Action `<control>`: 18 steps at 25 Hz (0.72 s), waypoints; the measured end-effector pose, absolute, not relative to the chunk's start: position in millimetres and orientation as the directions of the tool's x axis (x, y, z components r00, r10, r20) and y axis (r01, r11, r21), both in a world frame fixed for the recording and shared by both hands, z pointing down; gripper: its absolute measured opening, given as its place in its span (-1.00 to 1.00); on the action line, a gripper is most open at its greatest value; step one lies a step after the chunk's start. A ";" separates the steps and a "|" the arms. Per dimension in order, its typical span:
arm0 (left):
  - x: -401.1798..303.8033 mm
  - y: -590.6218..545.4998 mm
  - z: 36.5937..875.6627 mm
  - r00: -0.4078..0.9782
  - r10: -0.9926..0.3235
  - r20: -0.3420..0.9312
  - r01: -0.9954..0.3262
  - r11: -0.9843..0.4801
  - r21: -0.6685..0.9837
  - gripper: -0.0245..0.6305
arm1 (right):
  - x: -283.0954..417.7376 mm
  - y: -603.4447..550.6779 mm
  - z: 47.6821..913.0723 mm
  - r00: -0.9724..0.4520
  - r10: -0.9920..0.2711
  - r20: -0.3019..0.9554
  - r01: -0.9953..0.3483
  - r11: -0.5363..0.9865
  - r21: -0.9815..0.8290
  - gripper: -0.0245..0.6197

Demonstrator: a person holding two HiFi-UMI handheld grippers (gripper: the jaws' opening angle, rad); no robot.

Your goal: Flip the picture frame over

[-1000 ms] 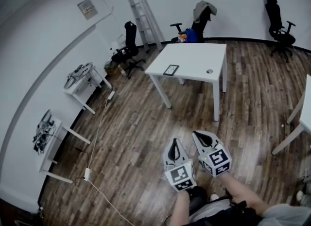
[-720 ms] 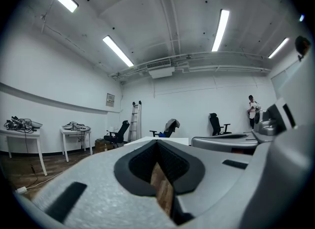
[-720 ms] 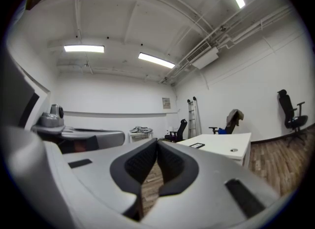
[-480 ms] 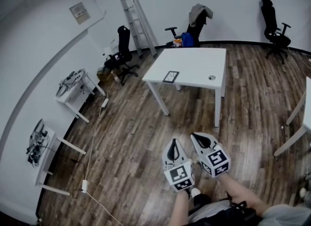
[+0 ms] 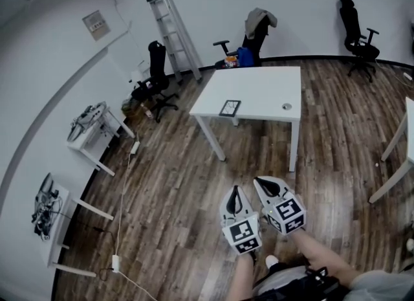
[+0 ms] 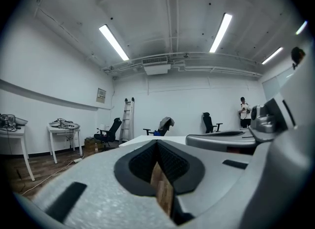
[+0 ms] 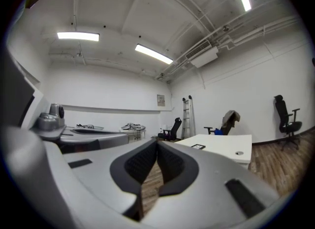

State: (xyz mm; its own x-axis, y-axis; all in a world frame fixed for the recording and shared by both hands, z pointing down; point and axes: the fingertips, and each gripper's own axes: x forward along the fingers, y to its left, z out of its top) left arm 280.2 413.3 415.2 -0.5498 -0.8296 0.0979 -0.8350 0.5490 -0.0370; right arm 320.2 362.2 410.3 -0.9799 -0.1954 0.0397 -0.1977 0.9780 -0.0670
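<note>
Left gripper (image 5: 234, 191) and right gripper (image 5: 262, 182) side by side over the dark wood-plank floor (image 5: 174, 189), both with jaws fully closed, nothing between them. Ahead, well apart from both: white rectangular counter (image 5: 259, 86). Small dark-bordered rectangular picture frame (image 5: 229, 107) lies flat on it near the front left edge. Behind it, a silver folding ladder (image 5: 169, 31) leans on the wall.

The picture frame (image 5: 229, 107) lies on the table (image 5: 265, 83), before the ladder (image 5: 170, 32).

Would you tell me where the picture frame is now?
Head view: the picture frame lies on the white table near its front-left corner, left of the round grommet.
</note>
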 end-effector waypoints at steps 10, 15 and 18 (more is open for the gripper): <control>240.1 425.3 415.2 -0.555 -0.827 0.086 -0.831 0.557 0.000 -0.96 | 288.6 367.1 408.4 -0.976 -0.213 0.052 -0.215 0.975 -0.049 -0.92; 218.4 411.9 418.3 -0.558 -0.825 0.091 -0.828 0.560 0.000 -0.96 | 268.5 350.6 412.2 -0.974 -0.218 0.055 -0.221 0.974 -0.057 -0.92; 202.5 402.8 419.7 -0.562 -0.822 0.095 -0.826 0.564 -0.006 -0.96 | 252.4 341.0 414.6 -0.974 -0.216 0.062 -0.220 0.973 -0.069 -0.92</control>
State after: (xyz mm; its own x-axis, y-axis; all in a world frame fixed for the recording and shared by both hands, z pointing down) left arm 202.5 402.8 419.7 -0.5617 -0.8219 0.0950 -0.8259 0.5637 -0.0061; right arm 252.4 341.0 414.6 -0.9744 -0.2162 0.0622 -0.2203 0.9730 -0.0693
